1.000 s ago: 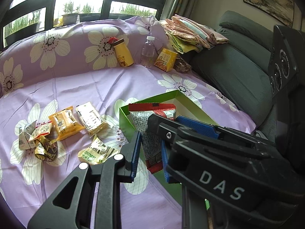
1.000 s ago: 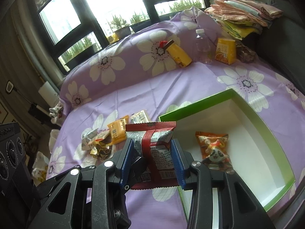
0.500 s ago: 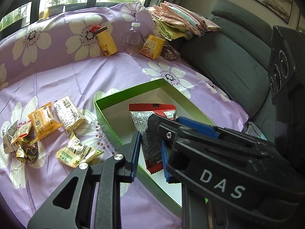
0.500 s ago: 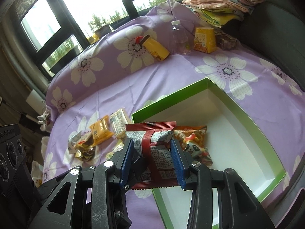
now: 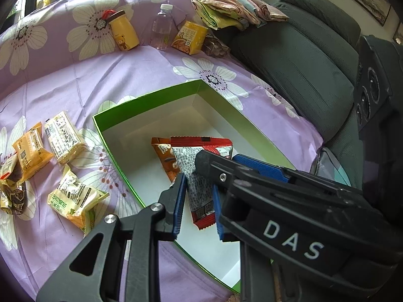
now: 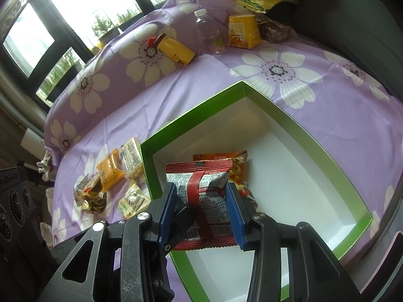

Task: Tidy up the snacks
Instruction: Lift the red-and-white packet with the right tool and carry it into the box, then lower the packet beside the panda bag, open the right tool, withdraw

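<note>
Lowering: you have brought the red packet (image 6: 199, 173) down and in over the green box (image 6: 191, 115) during the last second. Before, it hung at the box's near left corner.
Now over: the white floor of the box, near its left wall. The orange packet (image 6: 226, 157) that lay off to the right now sits directly behind and partly under the one you carry.
Meaning for the task: judging by this, you are at the placing step. The packet is not yet resting on the floor, so the release is still to come.
Right gripper (image 6: 201, 188): fingers a little apart, blue pads clamped on the two sides of the red packet across its width.
Left gripper (image 5: 199, 183): fingers drawn close, with the lower part of the same packet between the pads. They appear to pinch it, with the right gripper's body crossing in front.
Left to sort: several loose snacks (image 5: 75, 196) lie outside the box on the purple floral cloth (image 5: 126, 75).
</note>
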Demonstrator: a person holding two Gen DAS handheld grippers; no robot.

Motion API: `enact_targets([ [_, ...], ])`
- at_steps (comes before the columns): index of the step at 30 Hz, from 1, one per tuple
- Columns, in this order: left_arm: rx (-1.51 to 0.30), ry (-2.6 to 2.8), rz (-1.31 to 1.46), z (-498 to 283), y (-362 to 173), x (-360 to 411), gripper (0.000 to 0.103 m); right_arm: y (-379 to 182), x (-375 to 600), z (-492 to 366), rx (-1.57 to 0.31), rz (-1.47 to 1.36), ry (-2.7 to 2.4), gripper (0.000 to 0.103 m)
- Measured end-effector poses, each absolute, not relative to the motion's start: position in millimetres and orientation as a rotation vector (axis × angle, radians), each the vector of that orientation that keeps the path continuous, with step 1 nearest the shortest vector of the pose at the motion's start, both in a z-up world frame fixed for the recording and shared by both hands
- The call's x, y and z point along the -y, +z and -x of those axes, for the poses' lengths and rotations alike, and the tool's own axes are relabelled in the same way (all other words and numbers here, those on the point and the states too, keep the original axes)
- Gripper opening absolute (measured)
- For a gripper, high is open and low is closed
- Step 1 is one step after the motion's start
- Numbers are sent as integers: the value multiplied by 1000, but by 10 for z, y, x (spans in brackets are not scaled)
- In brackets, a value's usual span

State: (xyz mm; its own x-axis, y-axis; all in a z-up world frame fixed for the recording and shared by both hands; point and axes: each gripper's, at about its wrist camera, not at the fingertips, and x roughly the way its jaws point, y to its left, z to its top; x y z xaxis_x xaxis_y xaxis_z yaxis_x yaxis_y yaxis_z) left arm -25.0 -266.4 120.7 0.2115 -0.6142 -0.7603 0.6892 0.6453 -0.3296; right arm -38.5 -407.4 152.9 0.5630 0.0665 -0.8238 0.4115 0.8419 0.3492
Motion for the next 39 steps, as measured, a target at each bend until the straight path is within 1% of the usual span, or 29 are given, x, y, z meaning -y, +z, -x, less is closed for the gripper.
enact_targets([
  [24,-1204,-909,-122,194,904,2959,19,1204,4351,387,-1079,-653,-271,43],
  [39,-1258,-898,-149,167,806,3043,19,1095,4451,383,-1109,-699,-279,43],
])
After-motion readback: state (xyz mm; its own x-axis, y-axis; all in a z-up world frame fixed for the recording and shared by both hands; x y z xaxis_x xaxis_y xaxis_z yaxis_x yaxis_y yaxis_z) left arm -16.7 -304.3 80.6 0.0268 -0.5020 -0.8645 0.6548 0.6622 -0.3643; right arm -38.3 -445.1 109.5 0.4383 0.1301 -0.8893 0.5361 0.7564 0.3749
